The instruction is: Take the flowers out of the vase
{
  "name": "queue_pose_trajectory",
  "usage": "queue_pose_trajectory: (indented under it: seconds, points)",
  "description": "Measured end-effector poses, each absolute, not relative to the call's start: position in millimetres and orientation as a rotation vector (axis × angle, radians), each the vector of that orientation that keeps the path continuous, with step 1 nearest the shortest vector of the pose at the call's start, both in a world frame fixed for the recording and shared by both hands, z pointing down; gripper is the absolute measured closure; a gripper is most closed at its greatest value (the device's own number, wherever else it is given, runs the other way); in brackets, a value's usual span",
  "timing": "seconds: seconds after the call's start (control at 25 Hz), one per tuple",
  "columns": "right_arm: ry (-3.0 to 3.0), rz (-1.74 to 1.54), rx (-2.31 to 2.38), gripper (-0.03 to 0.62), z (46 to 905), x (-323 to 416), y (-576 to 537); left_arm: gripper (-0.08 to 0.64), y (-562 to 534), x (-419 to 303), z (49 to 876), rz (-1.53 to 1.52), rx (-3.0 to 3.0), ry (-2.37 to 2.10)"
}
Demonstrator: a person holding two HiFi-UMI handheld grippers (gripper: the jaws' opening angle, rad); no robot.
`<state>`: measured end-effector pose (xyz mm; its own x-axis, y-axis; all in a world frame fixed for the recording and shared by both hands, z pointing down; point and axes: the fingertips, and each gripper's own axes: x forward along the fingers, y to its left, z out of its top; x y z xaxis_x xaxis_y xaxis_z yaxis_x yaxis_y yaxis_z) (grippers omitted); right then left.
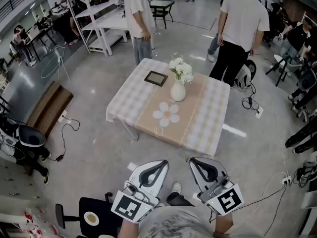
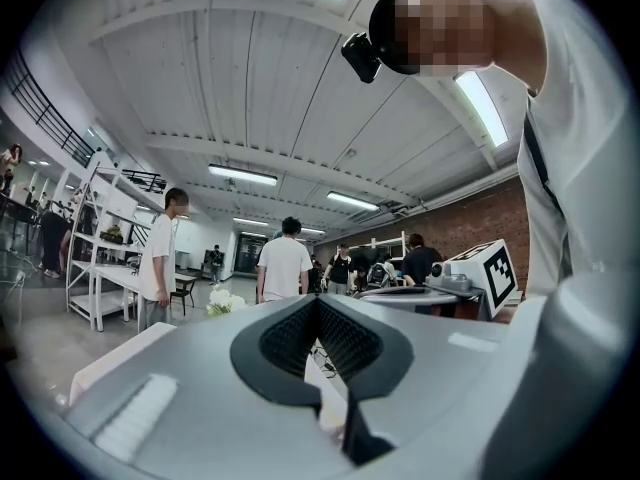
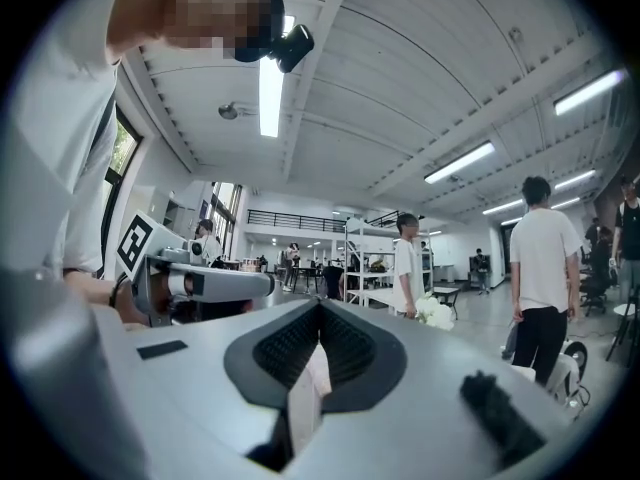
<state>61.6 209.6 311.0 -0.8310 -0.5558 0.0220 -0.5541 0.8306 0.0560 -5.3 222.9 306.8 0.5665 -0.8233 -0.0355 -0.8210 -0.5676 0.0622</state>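
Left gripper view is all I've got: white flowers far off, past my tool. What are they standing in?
Observer: A white vase, upright near the middle of a cloth-covered table.
Operator: Is anything close to the vase that I could knock?
Observer: A dark frame lies flat on the table, just left of the vase in the head view and not touching it.

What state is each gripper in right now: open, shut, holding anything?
Left gripper: shut, nothing between the jaws.
Right gripper: shut, nothing between the jaws.
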Motion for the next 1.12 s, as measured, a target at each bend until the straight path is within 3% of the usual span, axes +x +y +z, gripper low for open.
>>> queue_pose_trajectory:
  seconds: [0.44, 1.12]
  points:
    - [-3.008, -0.088, 0.828, 0.577, 308, 78, 170, 0.552, 186, 20, 309, -0.059, 2.706, -1.460]
    - [-2.985, -0.079, 0.875, 0.577, 320, 50, 92, 0.552, 106, -5, 321, -0.054, 2.736, -1.416]
